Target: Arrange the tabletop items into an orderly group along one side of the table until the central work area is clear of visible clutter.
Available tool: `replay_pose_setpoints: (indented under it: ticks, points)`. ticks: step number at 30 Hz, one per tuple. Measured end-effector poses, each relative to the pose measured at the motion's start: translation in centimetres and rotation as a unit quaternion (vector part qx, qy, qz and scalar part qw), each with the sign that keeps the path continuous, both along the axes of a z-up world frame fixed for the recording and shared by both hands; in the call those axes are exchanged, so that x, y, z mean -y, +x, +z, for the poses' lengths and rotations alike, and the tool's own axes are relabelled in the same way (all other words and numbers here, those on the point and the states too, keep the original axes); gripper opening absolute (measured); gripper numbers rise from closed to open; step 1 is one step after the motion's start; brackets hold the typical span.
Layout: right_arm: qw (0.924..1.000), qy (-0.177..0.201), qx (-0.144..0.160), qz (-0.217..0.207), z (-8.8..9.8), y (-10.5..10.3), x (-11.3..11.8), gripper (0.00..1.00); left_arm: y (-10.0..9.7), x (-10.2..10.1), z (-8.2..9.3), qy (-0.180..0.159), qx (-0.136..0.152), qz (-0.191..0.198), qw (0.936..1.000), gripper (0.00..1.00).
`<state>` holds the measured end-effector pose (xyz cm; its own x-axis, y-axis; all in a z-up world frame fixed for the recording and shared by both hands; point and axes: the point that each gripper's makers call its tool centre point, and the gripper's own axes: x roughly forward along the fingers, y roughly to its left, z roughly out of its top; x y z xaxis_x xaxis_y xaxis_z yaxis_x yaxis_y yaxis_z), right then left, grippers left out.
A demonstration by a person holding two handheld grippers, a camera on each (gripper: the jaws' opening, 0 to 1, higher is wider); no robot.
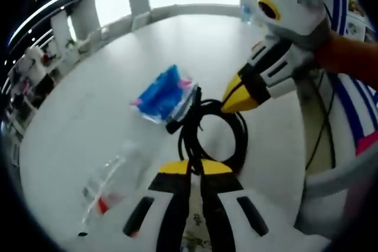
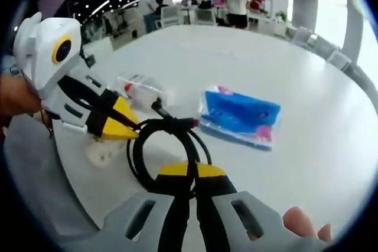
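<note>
Holding a coiled black cable point(image 1: 214, 137) between two grippers, we are partway through tidying a large round white table point(image 1: 88, 110). In the left gripper view, the left gripper point(image 1: 196, 168), white with yellow-tipped jaws, has its jaws nearly together with strands of the coil pinched at the near edge of the loop. The right gripper point(image 1: 239, 103) enters from the right, its yellow tips pressed together and touching the far side of the same coil; whether it truly grips a strand we cannot tell from this angle.

In the right gripper view, the right gripper point(image 2: 190, 172) shows its jaws almost closed on the near edge of the cable point(image 2: 162, 151), and the left gripper point(image 2: 121, 122) meets the loop from the left.

Just beyond the coil lies a flat blue packet in clear plastic wrap with pink marks point(image 1: 163, 94), touching or nearly touching the cable's loose plug end. A clear plastic bottle with a red cap point(image 1: 112, 184) lies on its side nearby, apart from the coil.

We judge the step in hand to be gathering the cable into a neat loop before moving it. The next move calls for lifting the coil with both grips firm so it does not spring open, then carrying it to one edge of the table, clear of the packet point(image 2: 241, 116) and bottle point(image 2: 142, 90).
</note>
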<state>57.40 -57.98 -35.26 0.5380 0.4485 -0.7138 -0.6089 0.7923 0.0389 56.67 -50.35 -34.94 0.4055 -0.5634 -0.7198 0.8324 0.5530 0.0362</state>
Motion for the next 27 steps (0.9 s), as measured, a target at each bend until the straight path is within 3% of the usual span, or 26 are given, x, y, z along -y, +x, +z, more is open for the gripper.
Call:
replay_pose_setpoints:
  ticks: [27]
  points:
    - [0.9988, 0.001, -0.045, 0.019, -2.1, 1.8, -3.6, 0.01, 1.7, -3.6, -2.2, 0.029, -0.053, 0.066, 0.9960, 0.03]
